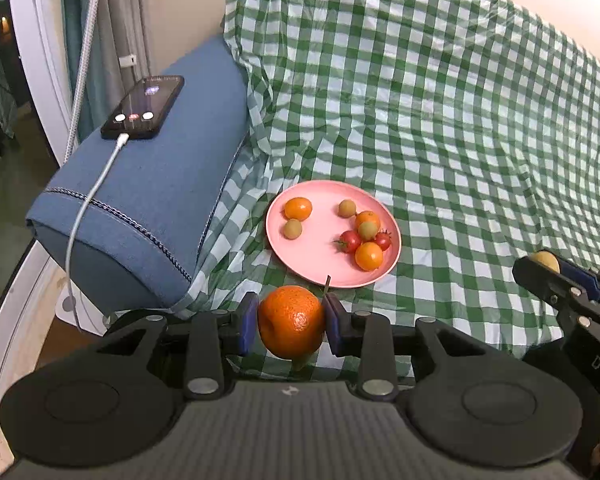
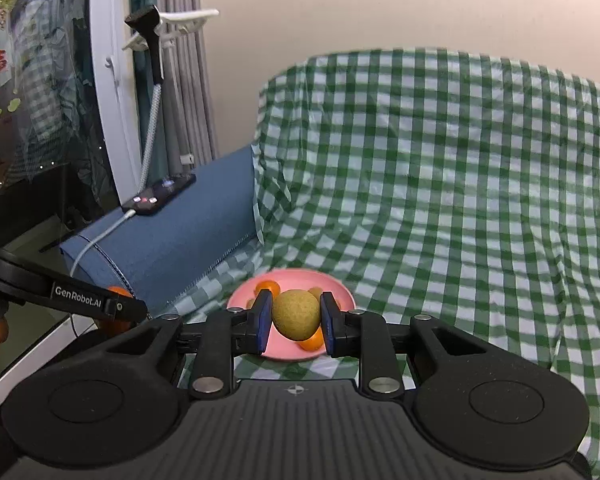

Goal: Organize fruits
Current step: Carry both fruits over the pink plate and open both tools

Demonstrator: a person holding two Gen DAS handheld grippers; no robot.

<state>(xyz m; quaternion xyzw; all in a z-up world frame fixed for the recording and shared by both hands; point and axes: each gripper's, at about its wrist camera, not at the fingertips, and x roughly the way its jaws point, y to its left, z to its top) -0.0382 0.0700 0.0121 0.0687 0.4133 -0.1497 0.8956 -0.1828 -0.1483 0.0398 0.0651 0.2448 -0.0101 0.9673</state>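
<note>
the left hand-held gripper (image 1: 291,322) has its two blue pads pressed against the sides of a round orange mandarin (image 1: 291,320) with a dimpled skin, carried in the air just short of the near rim of a round pink plastic plate (image 1: 320,256). the right hand-held gripper (image 2: 295,318) is clamped on a small round brownish-green fruit (image 2: 296,314) with a rough matte skin, its pads tight on either side, and from its own camera that fruit sits in front of the same plate (image 2: 244,296).

the plate rests on a green-and-white checked plastic cloth (image 1: 440,140) draped over a sofa seat and back, near the cloth's left edge and toward its front. on the plate lie three small orange fruits (image 1: 298,208), three small brownish-green fruits (image 1: 347,208) and two red cherry tomatoes (image 1: 350,241); most of them cluster on the plate's right half, while one orange and one green fruit lie together on its left.

just beside the cloth's left edge is a blue fabric sofa arm (image 1: 148,208), and on top of it lies a black smartphone (image 1: 144,108), screen lit, with a white charging cable (image 1: 88,208) plugged into its near end and trailing down over the arm.
</note>
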